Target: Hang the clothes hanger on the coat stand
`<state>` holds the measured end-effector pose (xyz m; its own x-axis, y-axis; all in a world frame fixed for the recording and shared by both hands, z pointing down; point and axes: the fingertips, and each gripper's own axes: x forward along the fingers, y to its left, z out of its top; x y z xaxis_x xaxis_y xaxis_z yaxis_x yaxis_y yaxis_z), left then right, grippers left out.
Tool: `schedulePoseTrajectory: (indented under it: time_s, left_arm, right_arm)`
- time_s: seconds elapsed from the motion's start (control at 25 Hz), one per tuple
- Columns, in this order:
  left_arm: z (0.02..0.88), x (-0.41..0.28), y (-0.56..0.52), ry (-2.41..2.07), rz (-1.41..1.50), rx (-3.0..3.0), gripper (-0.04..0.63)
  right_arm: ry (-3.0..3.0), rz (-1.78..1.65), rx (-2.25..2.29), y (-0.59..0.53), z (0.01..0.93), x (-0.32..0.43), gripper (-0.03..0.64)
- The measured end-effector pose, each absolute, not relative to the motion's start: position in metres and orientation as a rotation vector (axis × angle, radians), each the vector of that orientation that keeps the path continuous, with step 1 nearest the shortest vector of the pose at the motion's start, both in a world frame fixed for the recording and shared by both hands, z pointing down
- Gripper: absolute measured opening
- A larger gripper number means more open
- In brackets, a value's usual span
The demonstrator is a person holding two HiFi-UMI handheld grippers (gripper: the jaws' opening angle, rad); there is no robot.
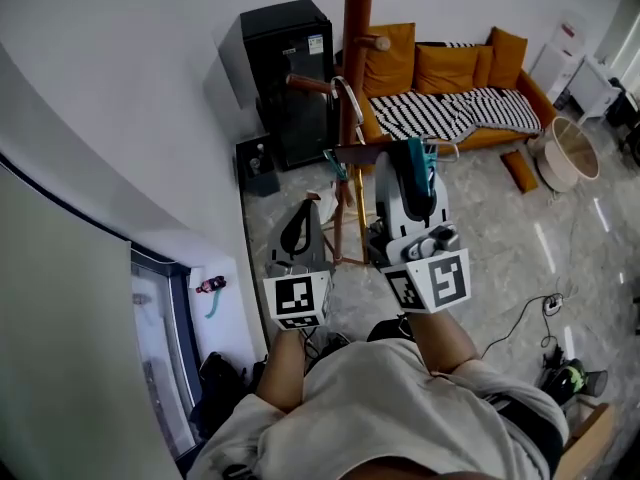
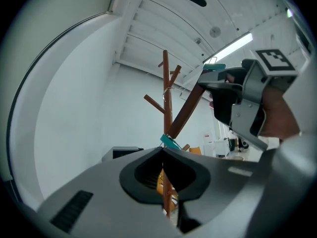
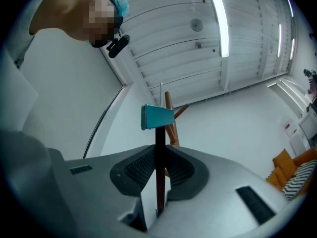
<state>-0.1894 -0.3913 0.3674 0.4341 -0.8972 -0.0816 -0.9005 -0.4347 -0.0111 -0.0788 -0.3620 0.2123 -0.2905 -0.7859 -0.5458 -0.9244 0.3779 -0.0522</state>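
The brown wooden coat stand point(image 1: 357, 28) rises ahead of me, with pegs point(image 1: 308, 82) sticking out. The wooden hanger point(image 1: 362, 152) has a metal hook point(image 1: 347, 94) and teal clips. Its hook is close to a left peg; I cannot tell whether they touch. My right gripper point(image 1: 408, 163) is shut on the hanger's bar, which shows in the right gripper view as a thin dark bar point(image 3: 159, 167) with a teal clip point(image 3: 157, 117) above the jaws. My left gripper point(image 1: 311, 200) is lower left of the hanger, jaws together, holding nothing. In the left gripper view, the hanger point(image 2: 187, 112) slants before the stand point(image 2: 166, 90).
A black cabinet point(image 1: 285, 68) stands against the white wall behind the stand. An orange sofa point(image 1: 455, 68) with a striped blanket is to the right, and a round basket point(image 1: 566, 153) beyond it. Cables point(image 1: 530, 313) lie on the marble floor at the right.
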Motion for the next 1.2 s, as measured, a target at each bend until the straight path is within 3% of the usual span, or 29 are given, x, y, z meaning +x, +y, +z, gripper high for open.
schedulePoseTrajectory:
  time_s: [1.2]
  left_arm:
    - [0.374,-0.169,-0.446,1.614,0.060,-2.660,0.009]
  right_arm:
    - [2.178,0.308,-1.490,-0.422,0.234,-0.076,0.052]
